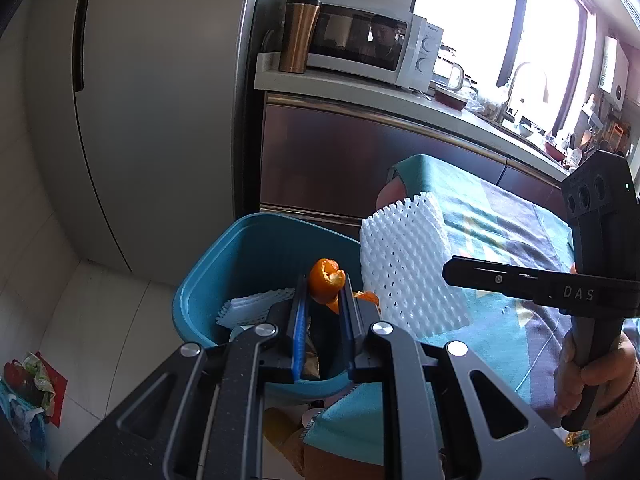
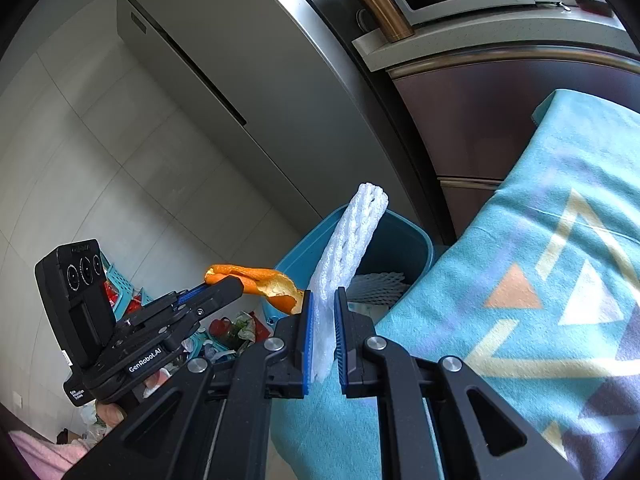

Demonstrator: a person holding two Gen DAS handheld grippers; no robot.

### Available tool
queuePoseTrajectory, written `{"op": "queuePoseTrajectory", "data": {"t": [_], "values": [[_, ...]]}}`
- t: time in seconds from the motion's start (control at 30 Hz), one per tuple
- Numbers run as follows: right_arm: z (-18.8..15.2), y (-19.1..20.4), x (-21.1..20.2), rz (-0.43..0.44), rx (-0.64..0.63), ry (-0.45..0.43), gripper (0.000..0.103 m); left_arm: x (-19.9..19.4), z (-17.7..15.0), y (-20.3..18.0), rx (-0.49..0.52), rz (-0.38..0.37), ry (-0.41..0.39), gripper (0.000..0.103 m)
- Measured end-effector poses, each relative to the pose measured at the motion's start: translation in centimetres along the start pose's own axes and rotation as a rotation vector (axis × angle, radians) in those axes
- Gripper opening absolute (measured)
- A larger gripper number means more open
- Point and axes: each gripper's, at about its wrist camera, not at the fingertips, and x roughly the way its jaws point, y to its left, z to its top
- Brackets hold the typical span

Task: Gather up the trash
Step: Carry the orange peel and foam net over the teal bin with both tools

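Over the blue bin (image 1: 224, 264), orange peel (image 1: 326, 280) upright in left gripper (image 1: 325, 300), foam net (image 2: 348, 248) upright in right gripper (image 2: 322, 316).

A patterned teal cloth (image 2: 520, 240) covers the table.

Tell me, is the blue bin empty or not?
Not empty. White foam netting already lies inside the bin; how full it is cannot be told.
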Motion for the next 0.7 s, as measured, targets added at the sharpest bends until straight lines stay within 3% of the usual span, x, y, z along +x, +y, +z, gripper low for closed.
{"op": "queuePoseTrajectory", "data": {"t": [0.7], "values": [[1.6,0.9,5.4,-0.075,-0.026,0.096,0.009,4.8,-0.4,1.7,-0.023,0.048,0.077,0.016]]}}
